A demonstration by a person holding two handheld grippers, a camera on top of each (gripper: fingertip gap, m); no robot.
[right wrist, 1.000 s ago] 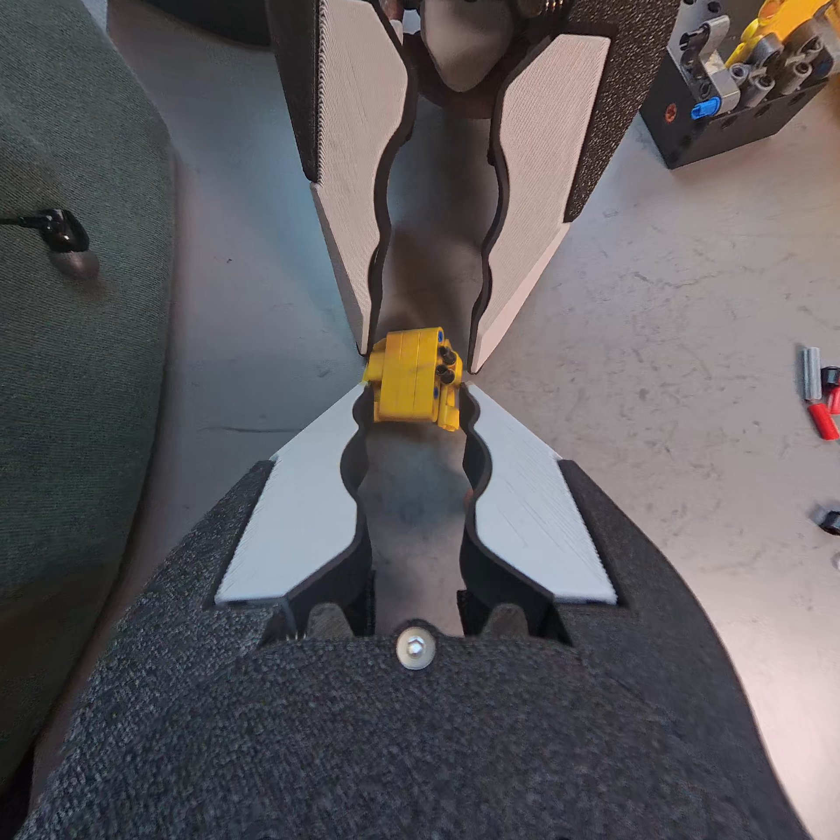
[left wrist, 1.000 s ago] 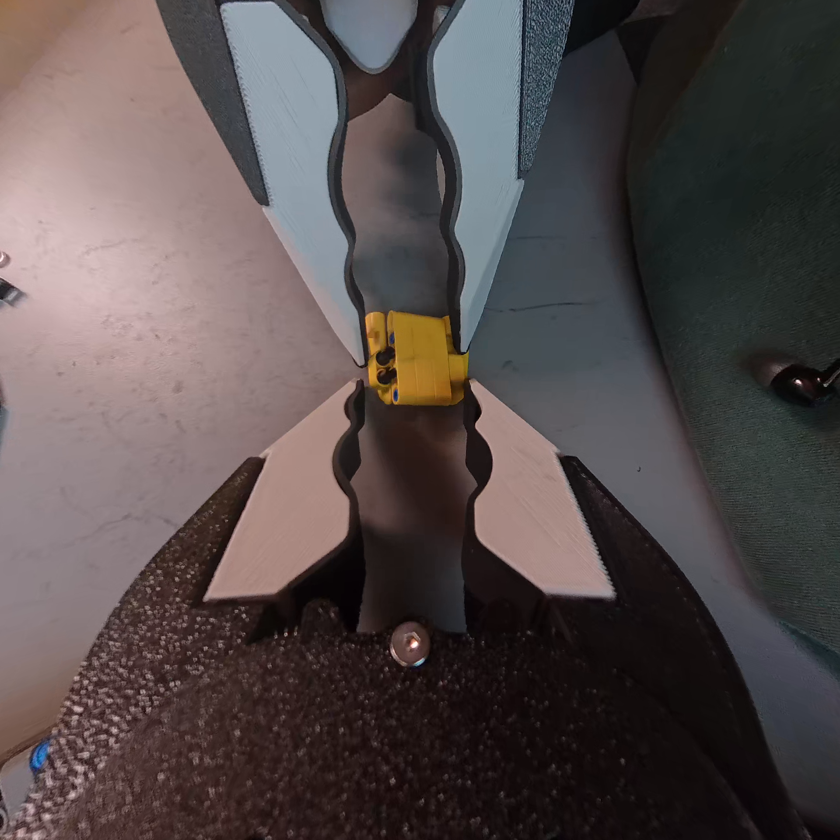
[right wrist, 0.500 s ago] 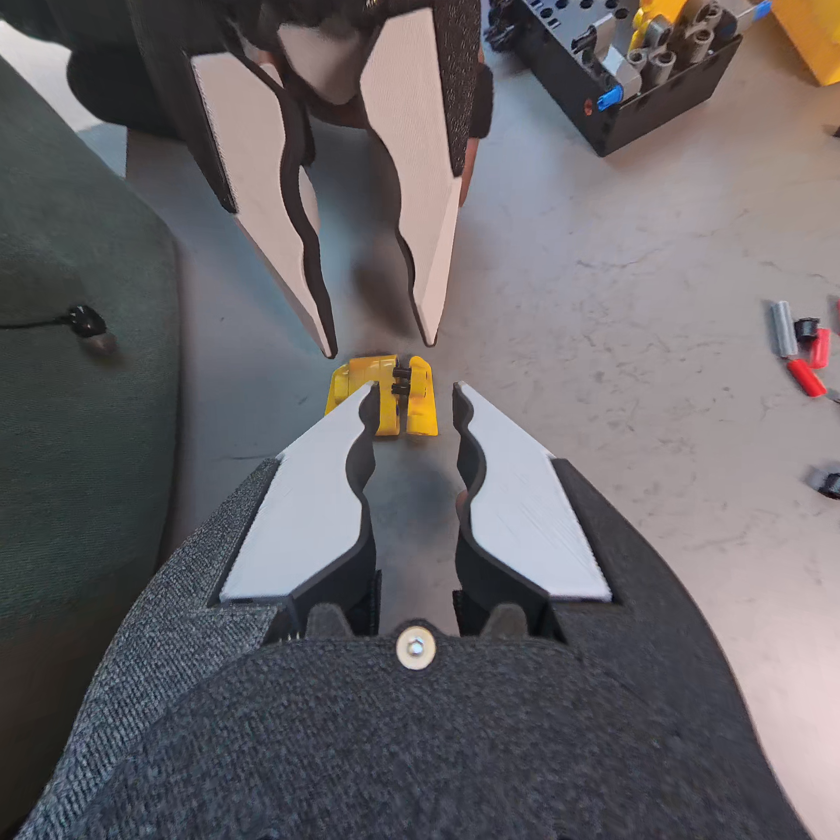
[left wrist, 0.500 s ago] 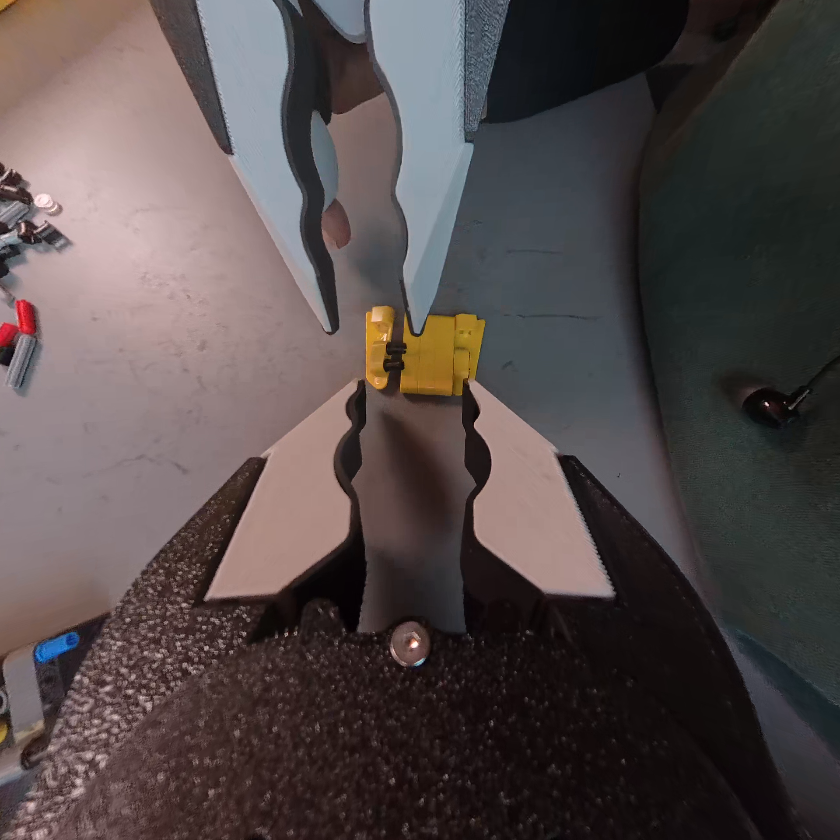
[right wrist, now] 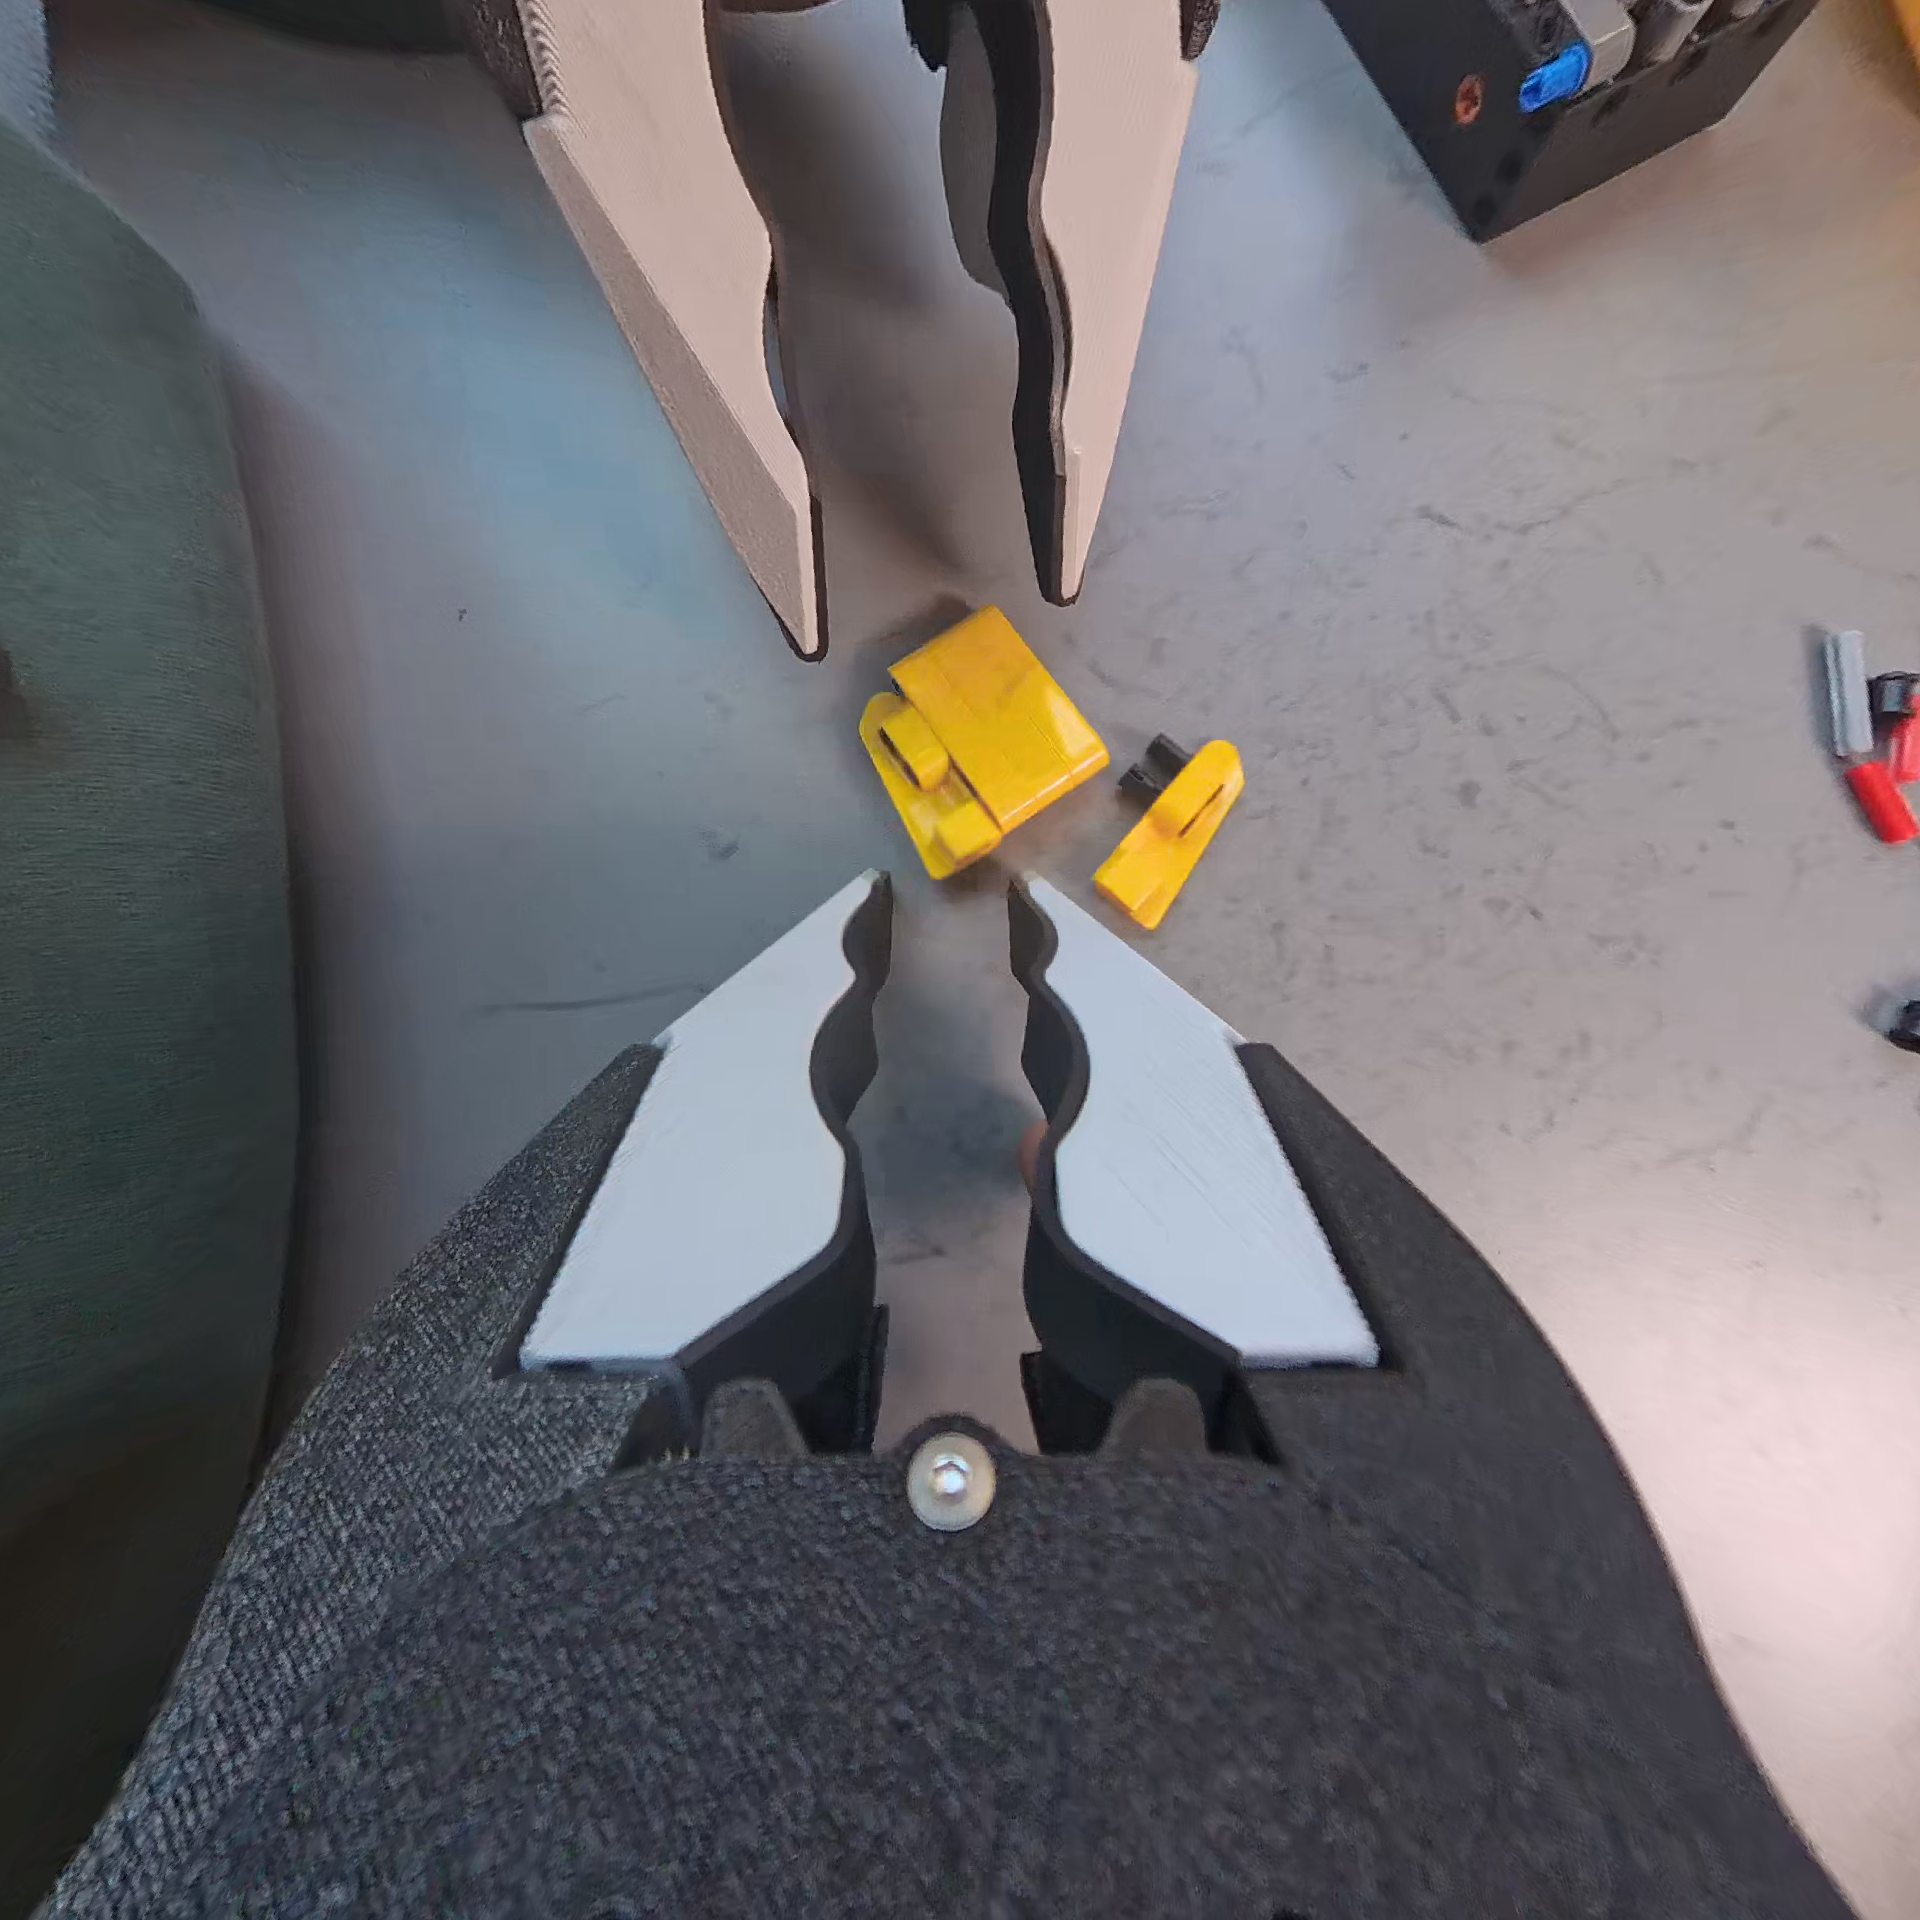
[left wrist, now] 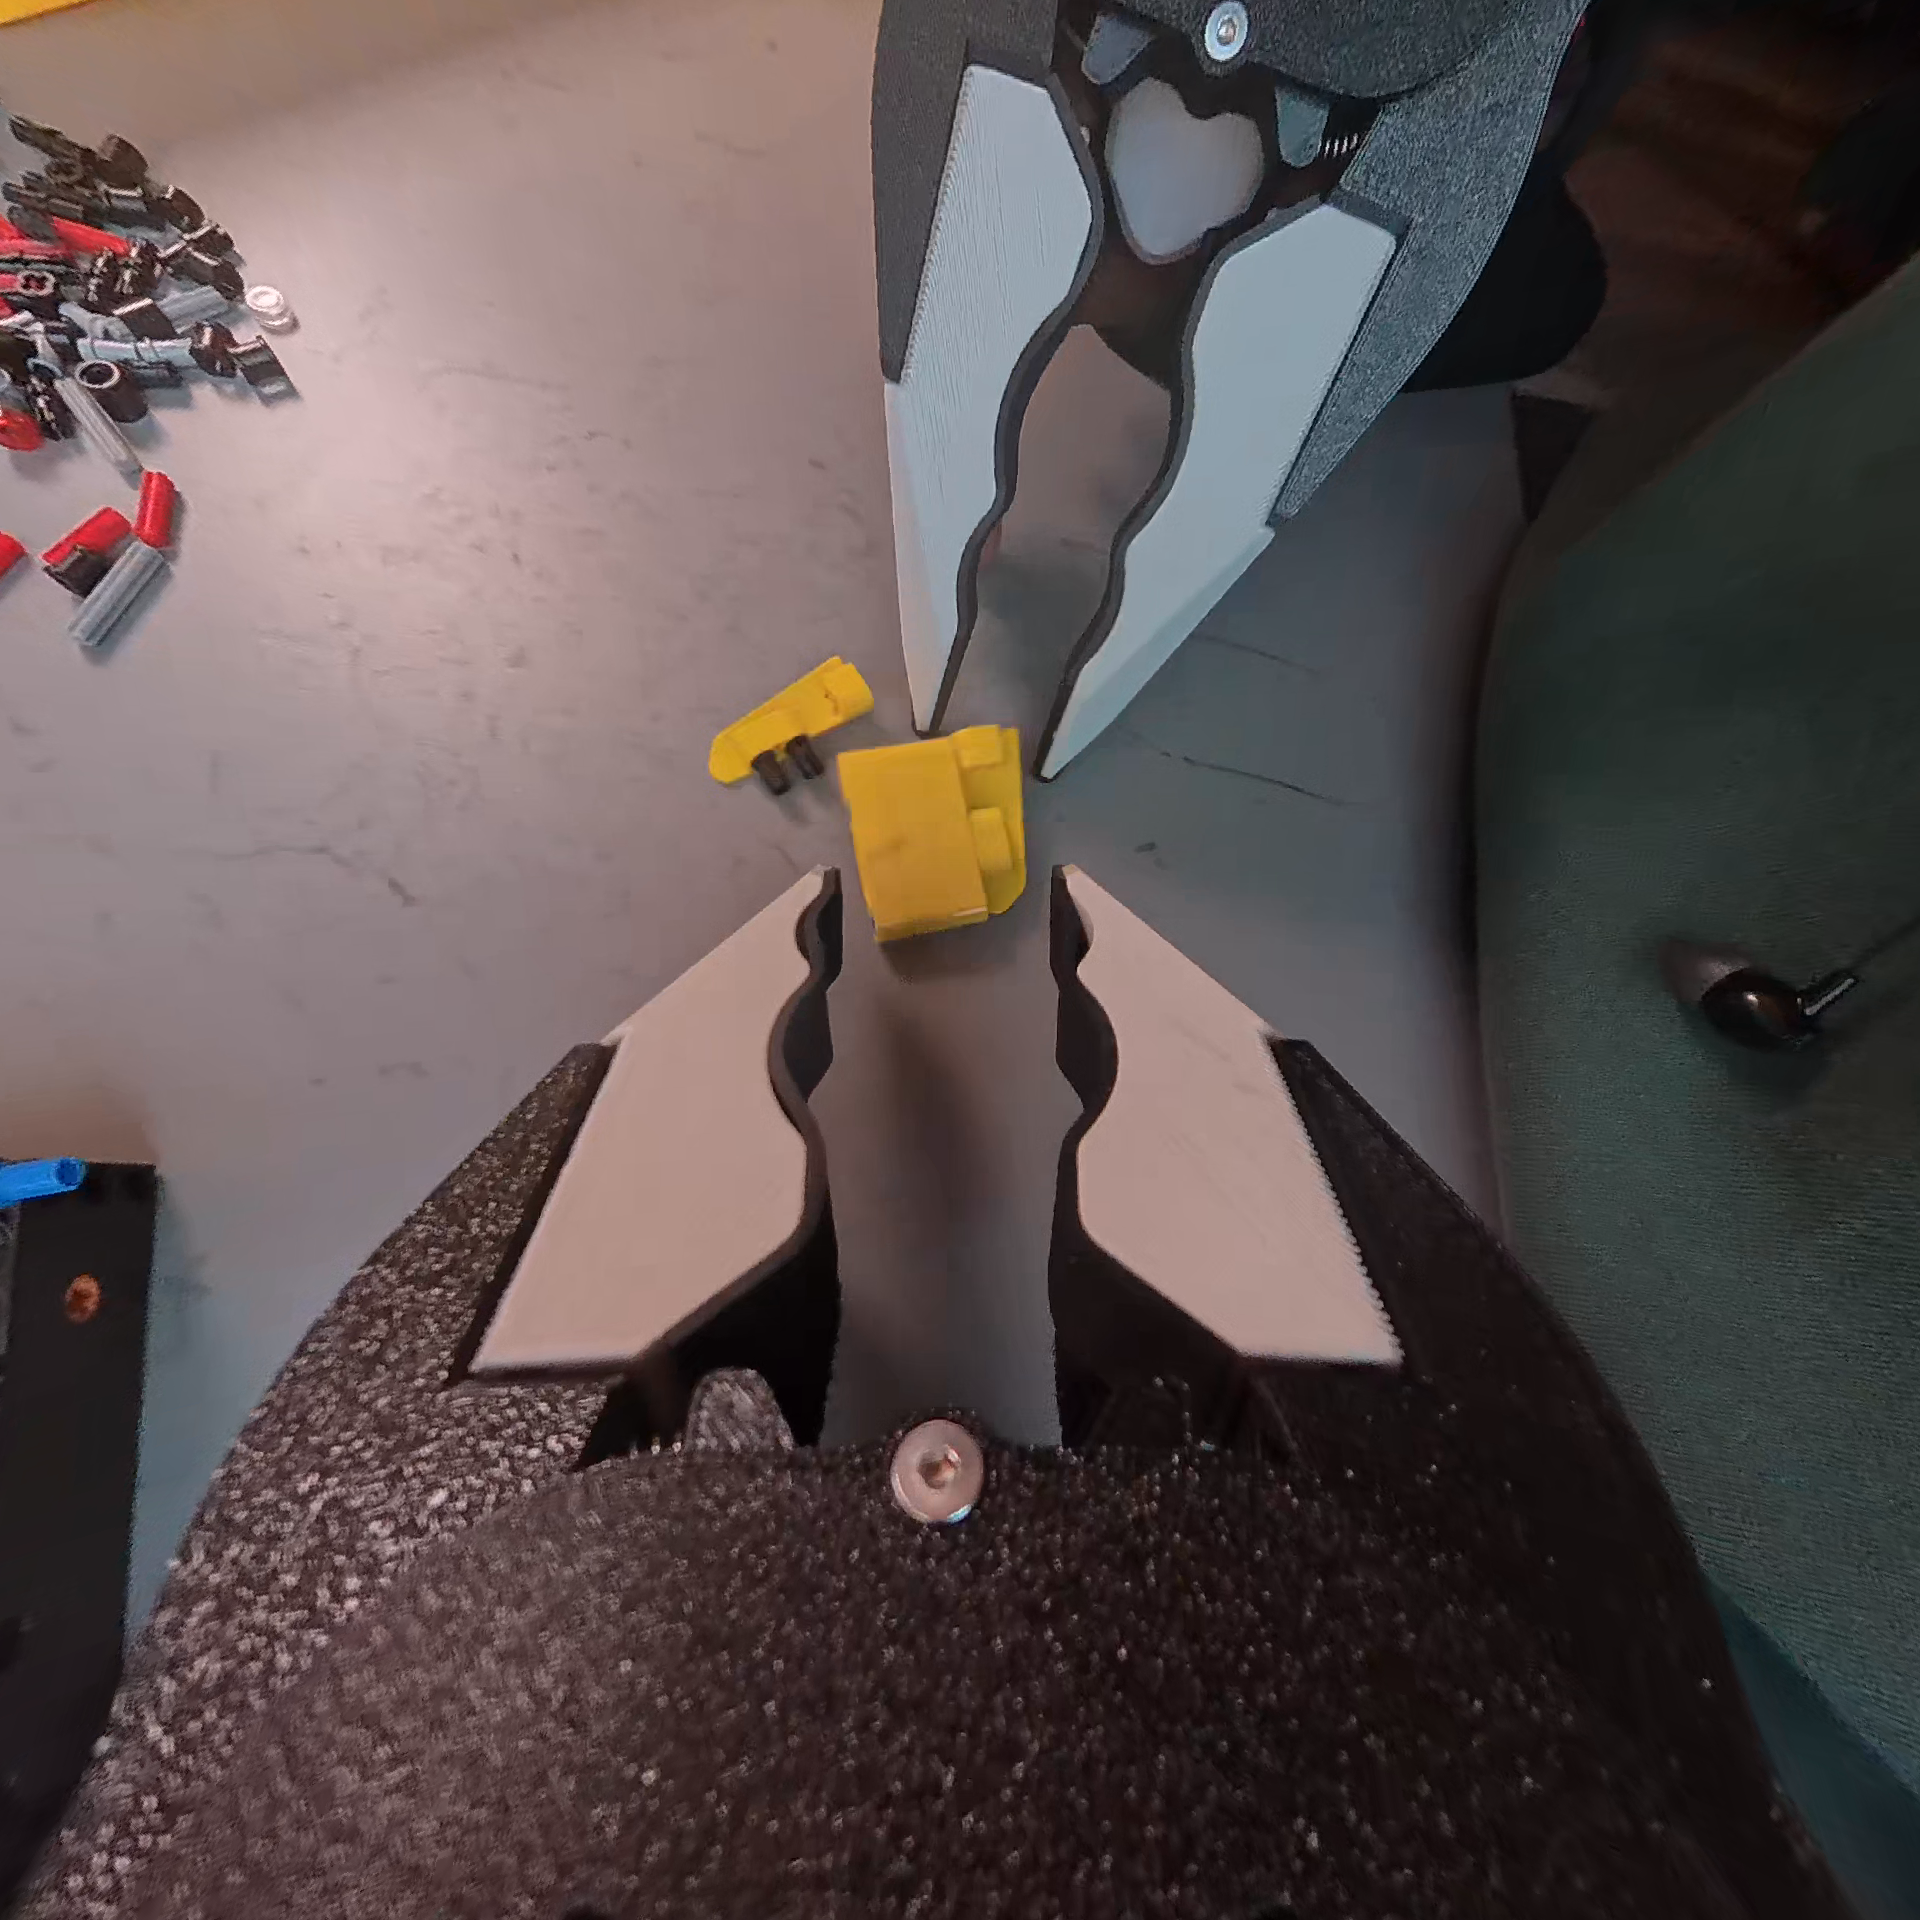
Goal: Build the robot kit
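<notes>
A yellow block (left wrist: 935, 842) lies on the grey table just beyond my left gripper (left wrist: 943, 878), which is open and empty. A smaller yellow piece with two black pins (left wrist: 790, 722) lies apart, to the block's left. My right gripper (left wrist: 985, 750) faces it from above, its tips just past the block. In the right wrist view my right gripper (right wrist: 948, 881) is open with a narrow gap and empty, its tips close to the yellow block (right wrist: 982, 738). The small yellow piece (right wrist: 1174, 831) lies to the right. The left gripper (right wrist: 933, 623) stands opposite, open.
A pile of small red, black and grey pieces (left wrist: 104, 312) lies far left. A black block with a blue pin (right wrist: 1558, 104) stands at the back right. A dark green cushion (left wrist: 1714, 727) with a black earbud (left wrist: 1756, 1003) borders the table. My right fingertips sit around 5 cm from my left ones.
Both grippers were shut on one yellow assembly. It came apart into two pieces. Both grippers let go and drew back, and the pieces now lie on the table.
</notes>
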